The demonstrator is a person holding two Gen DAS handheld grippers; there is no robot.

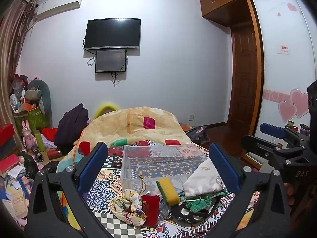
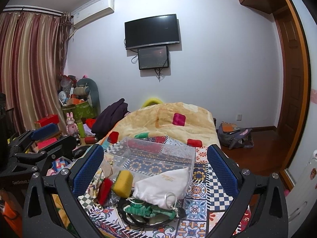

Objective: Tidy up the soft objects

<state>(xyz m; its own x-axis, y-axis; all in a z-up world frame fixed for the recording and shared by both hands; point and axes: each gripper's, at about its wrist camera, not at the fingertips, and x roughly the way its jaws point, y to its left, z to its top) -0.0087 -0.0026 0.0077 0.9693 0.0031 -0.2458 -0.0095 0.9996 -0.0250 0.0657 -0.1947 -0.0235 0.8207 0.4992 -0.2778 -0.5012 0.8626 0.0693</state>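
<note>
We hold our left gripper (image 1: 157,166) and right gripper (image 2: 155,167) spread wide, gripping nothing, above the patterned bedspread (image 2: 208,196). The white drawstring pouch (image 2: 164,184), yellow sponge (image 2: 123,183), red pouch (image 1: 150,210) and floral scrunchie (image 1: 128,206) lie heaped just before the clear plastic box (image 1: 158,158)

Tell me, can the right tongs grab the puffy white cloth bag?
Probably yes: the right tongs are open, the white drawstring cloth pouch lies on top of the pile between the fingers, with nothing covering it.
</note>
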